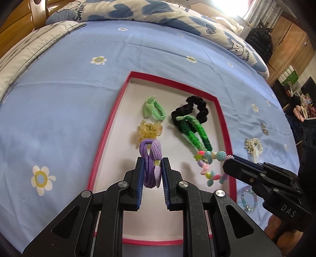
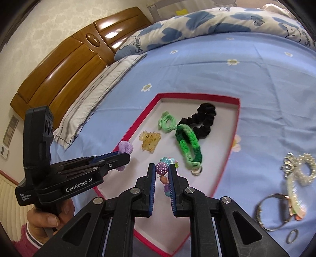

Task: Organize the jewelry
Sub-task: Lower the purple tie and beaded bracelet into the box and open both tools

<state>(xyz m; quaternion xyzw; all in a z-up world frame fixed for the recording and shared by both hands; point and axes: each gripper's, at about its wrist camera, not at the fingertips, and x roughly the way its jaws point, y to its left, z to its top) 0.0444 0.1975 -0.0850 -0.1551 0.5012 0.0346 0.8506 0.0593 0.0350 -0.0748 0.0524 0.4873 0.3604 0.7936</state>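
A red-rimmed tray [image 1: 171,81] [image 2: 197,95] with a white floor lies on the blue bedsheet. In it are a light green hair tie [image 1: 153,109], a black scrunchie [image 1: 194,110], a green braided tie [image 1: 194,130] and a yellow claw clip [image 1: 150,129]. My left gripper [image 1: 153,161] [image 2: 122,158] is shut on a purple hair tie [image 1: 151,156] [image 2: 125,148] over the tray's near left part. My right gripper [image 2: 162,172] [image 1: 230,160] is shut on a colourful beaded bracelet [image 2: 161,167] [image 1: 209,166], which dangles over the tray's near right part.
Loose on the sheet right of the tray lie a pearl hair piece [image 2: 304,170], a metal bangle [image 2: 274,213], a small ring [image 2: 292,236] and a pastel bead bracelet [image 1: 248,199]. A folded quilt [image 1: 138,9], a striped pillow [image 2: 94,94] and a wooden headboard [image 2: 69,59] lie beyond.
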